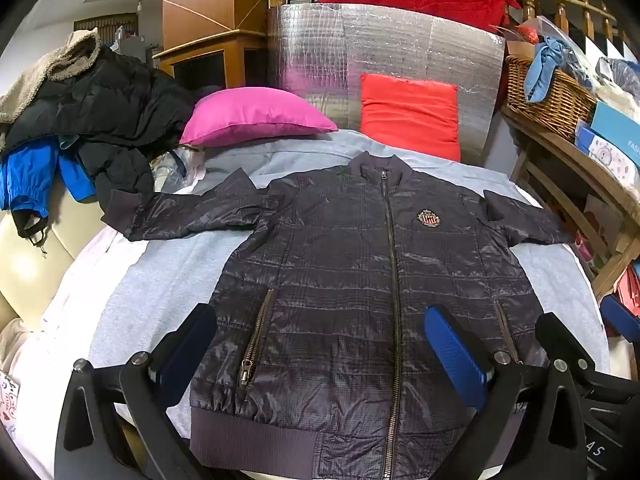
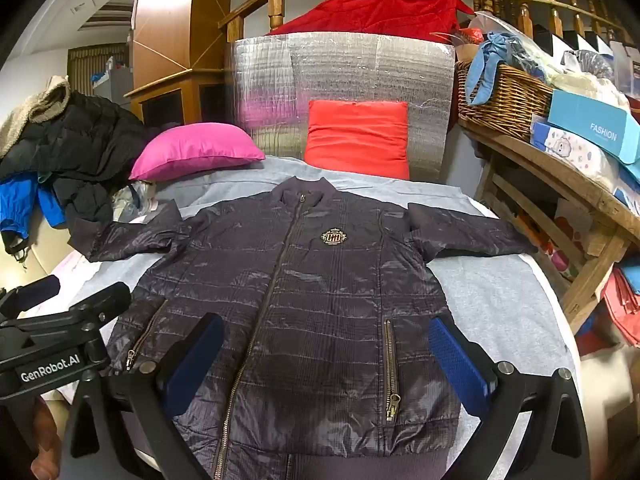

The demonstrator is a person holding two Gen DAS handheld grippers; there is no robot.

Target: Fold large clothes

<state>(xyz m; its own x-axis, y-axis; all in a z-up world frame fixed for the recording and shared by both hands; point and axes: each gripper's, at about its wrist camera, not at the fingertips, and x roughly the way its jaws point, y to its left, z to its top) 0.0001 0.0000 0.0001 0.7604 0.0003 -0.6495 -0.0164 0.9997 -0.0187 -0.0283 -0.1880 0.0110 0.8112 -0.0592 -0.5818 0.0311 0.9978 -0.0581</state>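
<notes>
Your jacket (image 1: 340, 280) hem runs off the bottom edge in both wrist views, and the gripper frames cover its lower corners. The badge (image 1: 429, 218) lettering is too small to read. The pile (image 1: 100, 120) hides the left cuff's far end.

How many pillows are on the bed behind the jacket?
2: a pink pillow lying at the back left, and a red pillow propped upright against the silver foil panel. Others may be hidden.
</notes>
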